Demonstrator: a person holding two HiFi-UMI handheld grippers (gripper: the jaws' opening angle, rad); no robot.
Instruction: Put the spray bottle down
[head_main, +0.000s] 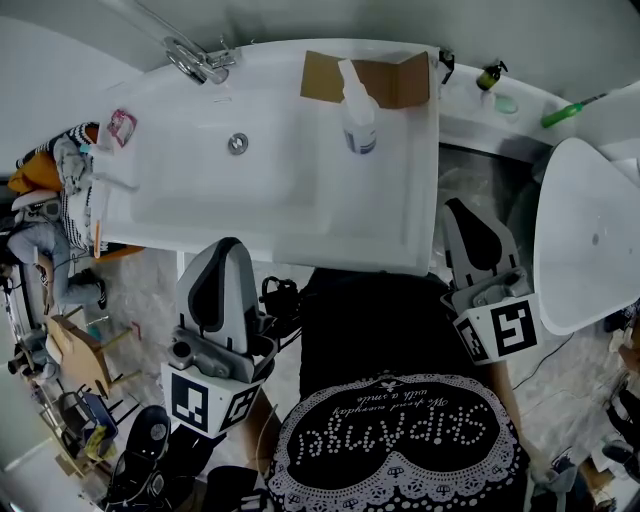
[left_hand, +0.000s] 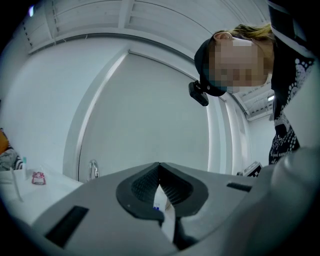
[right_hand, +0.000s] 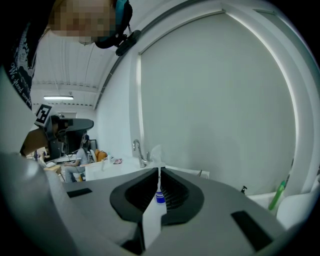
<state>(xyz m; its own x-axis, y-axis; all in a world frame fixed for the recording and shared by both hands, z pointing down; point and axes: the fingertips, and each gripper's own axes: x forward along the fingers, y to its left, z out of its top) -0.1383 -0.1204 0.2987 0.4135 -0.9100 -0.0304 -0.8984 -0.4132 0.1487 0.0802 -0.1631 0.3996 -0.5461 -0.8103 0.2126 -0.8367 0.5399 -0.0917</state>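
Note:
The spray bottle (head_main: 358, 112), translucent white with a blue label band, stands upright on the white sink counter (head_main: 400, 215) to the right of the basin. A piece of cardboard (head_main: 400, 80) is behind it. My left gripper (head_main: 228, 247) hangs below the counter's front edge, shut and empty. My right gripper (head_main: 458, 210) is off the counter's right corner, also shut with nothing in it. In the right gripper view the bottle (right_hand: 158, 196) shows as a sliver behind the closed jaws (right_hand: 159, 171). In the left gripper view the jaws (left_hand: 159, 165) meet, with a sliver of the bottle (left_hand: 161, 197) behind them.
A faucet (head_main: 200, 62) and a drain (head_main: 237, 143) mark the basin at the left. A small dark bottle (head_main: 489, 75), a green dish (head_main: 506, 103) and a green brush (head_main: 572, 108) sit on the back ledge. A white oval fixture (head_main: 590, 235) stands at the right. A seated person (head_main: 50, 200) is at the far left.

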